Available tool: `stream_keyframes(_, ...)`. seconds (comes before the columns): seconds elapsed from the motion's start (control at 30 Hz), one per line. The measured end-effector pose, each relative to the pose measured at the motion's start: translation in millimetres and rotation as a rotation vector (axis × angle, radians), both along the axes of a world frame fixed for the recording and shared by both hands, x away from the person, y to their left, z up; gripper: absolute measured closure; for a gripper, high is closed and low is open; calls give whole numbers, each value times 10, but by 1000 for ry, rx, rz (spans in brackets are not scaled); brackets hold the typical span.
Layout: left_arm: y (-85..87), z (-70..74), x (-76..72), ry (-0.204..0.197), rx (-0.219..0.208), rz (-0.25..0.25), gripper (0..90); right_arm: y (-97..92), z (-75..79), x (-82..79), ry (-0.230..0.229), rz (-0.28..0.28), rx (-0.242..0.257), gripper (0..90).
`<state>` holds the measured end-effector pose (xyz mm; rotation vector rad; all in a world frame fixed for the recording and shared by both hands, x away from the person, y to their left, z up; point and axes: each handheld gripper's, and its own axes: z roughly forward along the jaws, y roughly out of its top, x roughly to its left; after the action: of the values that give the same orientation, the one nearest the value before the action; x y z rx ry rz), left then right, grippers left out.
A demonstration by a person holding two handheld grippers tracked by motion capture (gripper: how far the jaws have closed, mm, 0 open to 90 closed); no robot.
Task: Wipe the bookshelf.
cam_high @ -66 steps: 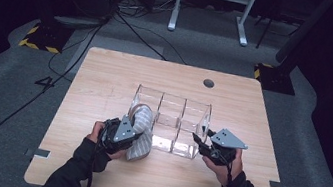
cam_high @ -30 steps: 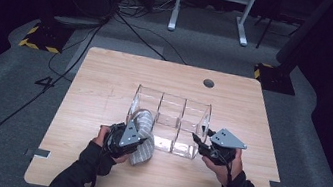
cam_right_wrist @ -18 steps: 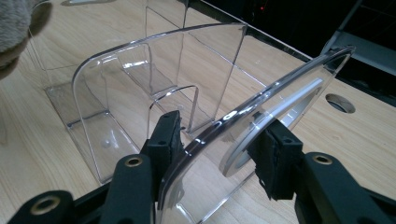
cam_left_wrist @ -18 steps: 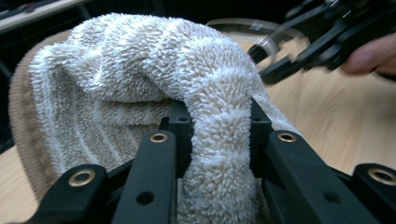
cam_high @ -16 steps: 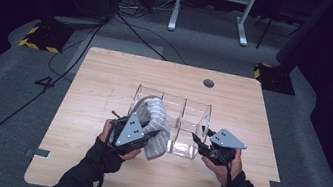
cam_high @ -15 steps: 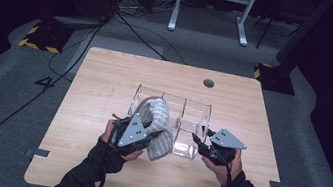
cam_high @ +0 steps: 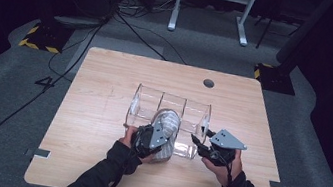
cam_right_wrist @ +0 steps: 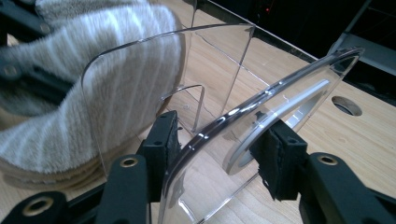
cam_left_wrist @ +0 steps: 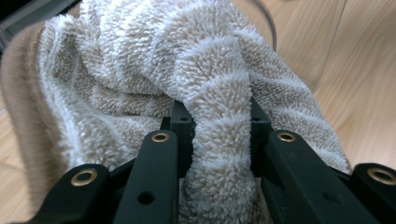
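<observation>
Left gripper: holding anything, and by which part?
Yes. The left gripper is shut on the striped towel, pinching a bunched fold of it, over the clear organizer.

A fluffy beige-and-white striped towel [cam_high: 167, 126], bunched into a roll, hangs over the near wall of a clear acrylic three-compartment organizer [cam_high: 192, 111], which stands upright on the tabletop.

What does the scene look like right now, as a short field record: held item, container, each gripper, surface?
held item: striped fluffy towel, pinched in the left gripper
towel position: over the middle compartment, lower end outside the front wall
container: clear three-compartment organizer
right gripper: jaws astride the organizer's end wall, just been opening, pads not clearly pressing
surface: wooden table
</observation>
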<state>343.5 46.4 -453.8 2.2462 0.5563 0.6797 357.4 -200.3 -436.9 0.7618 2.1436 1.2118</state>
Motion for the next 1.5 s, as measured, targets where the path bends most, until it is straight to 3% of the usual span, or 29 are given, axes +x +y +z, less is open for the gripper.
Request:
stream_keyframes(0.23, -43, -183, -8, 42, 54, -7, 734, -1, -2, -6, -5, -1, -4, 523)
stream_keyframes(0.33, -39, -242, 2, 59, 51, -8, 736, 1, -4, -13, -5, -1, -4, 521)
stream_keyframes(0.47, -36, -217, -2, 48, 47, -9, 736, -1, -6, -19, -8, 1, -5, 517)
stream_keyframes(0.67, -32, -22, -5, -11, 9, 5, 737, 0, -10, -28, -5, 5, 4, 513)
stream_keyframes(0.8, 31, 233, -4, -40, -92, 1, 737, -3, -9, -38, -4, 9, 4, 512)
stream_keyframes(0.9, 95, 473, -7, -99, -155, 1, 736, 1, -11, -41, -7, 6, 3, 512)
stream_keyframes(1.03, 155, 611, 34, -125, -174, 20, 735, 11, -14, -50, -12, 6, -1, 510)
stream_keyframes(1.2, 129, 458, 32, -95, -138, 11, 735, 15, -16, -56, -17, 5, -8, 509)
stream_keyframes(1.3, 63, 295, -34, -80, -56, -11, 735, 16, -21, -59, -20, 4, -8, 509)
stream_keyframes(1.43, 57, 89, -54, -11, -40, -17, 736, 18, -21, -61, -22, 4, -9, 509)
stream_keyframes(1.5, 44, -9, -56, 20, -10, -23, 736, 20, -23, -62, -23, 1, -9, 509)
